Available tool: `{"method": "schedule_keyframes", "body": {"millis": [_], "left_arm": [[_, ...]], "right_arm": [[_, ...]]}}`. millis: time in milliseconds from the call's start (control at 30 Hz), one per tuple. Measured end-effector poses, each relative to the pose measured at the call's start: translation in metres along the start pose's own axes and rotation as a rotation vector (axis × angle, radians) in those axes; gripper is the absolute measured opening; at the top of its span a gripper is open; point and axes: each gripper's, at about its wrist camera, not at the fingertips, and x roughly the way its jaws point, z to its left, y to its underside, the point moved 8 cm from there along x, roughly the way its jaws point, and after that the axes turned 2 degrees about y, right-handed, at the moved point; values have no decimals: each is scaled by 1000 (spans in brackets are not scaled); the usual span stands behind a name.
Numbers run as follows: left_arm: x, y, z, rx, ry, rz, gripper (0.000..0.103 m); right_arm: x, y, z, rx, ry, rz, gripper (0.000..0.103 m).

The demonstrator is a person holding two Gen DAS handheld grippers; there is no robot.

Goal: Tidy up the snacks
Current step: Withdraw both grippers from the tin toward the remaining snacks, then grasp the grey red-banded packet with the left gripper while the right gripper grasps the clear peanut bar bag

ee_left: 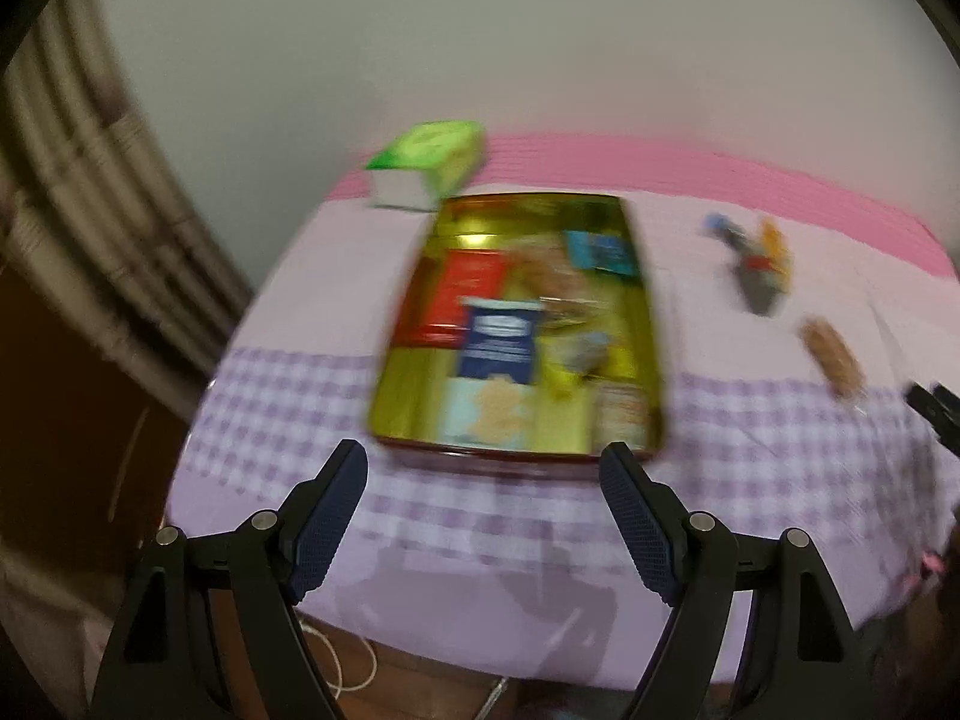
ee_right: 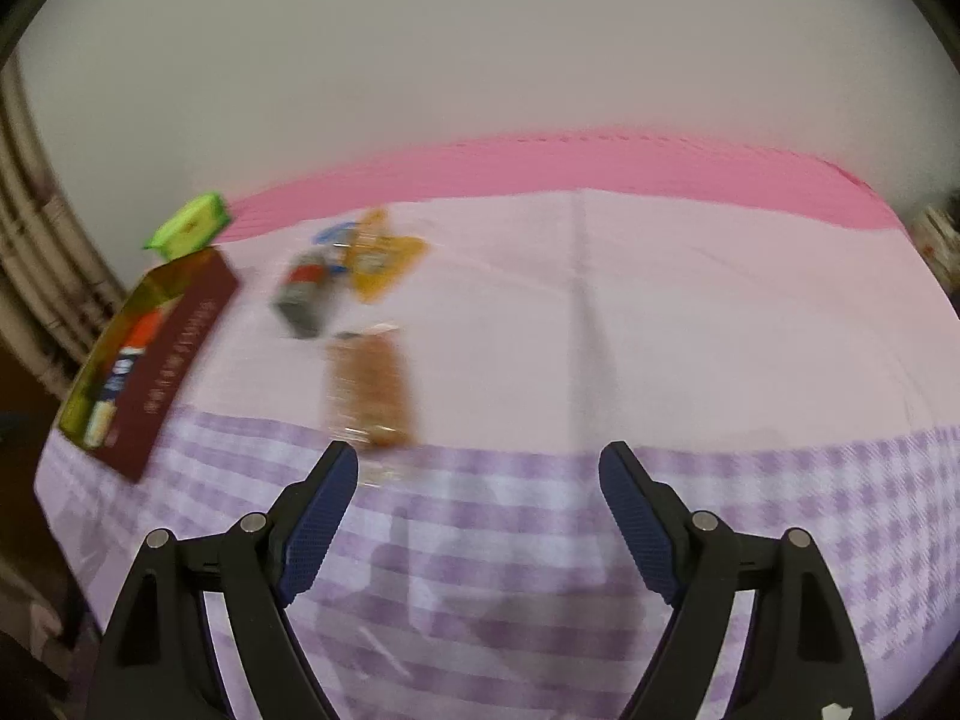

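Snacks (ee_right: 366, 384), blurred, lie beside tin (ee_left: 651, 372), green box (ee_left: 432, 159) behind.

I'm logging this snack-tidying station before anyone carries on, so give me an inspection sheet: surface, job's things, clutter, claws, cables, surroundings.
Surface: table under a lilac tablecloth, checked near edge, pink strip at the back.
Job's things: open gold tin holding several packets; brown cracker pack lying loose on the cloth; small blurred heap of wrapped snacks behind it.
Clutter: green box beside the tin's far corner.
Claws: left claw open, empty, before the tin; right claw open, empty, just short of the cracker pack.
Cables: white cord on the floor under the table edge.
Surroundings: plain wall; pipes at left.
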Motion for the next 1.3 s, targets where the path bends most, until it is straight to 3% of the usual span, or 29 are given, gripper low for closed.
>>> {"method": "schedule_keyframes", "body": {"millis": [67, 233, 400, 600, 733, 967, 1000, 1067, 1100, 1300], "left_arm": [[-1, -2, -31, 53, 82, 34, 80], [-1, -23, -85, 111, 167, 64, 80], [13, -65, -128, 117, 230, 81, 80], [70, -111, -174, 186, 204, 152, 80], [106, -118, -198, 231, 241, 217, 80], [163, -125, -214, 230, 240, 292, 80], [171, -125, -215, 232, 233, 305, 76], [181, -122, -215, 211, 262, 321, 55], [185, -119, -215, 196, 286, 337, 29], [174, -103, -198, 127, 268, 326, 27]], "right_arm": [[3, 3, -17, 14, 23, 2, 81], [9, 9, -45, 89, 0, 9, 81], [4, 8, -26, 47, -76, -11, 81], [16, 10, 0, -12, -100, -6, 84], [22, 13, -1, -4, -119, 4, 84], [27, 13, -2, 12, -145, 5, 87], [27, 13, -1, 8, -147, 2, 89], [27, 13, 0, 6, -150, -4, 90], [27, 13, 1, 4, -151, -6, 92], [29, 13, 5, -15, -156, -2, 95]]}}
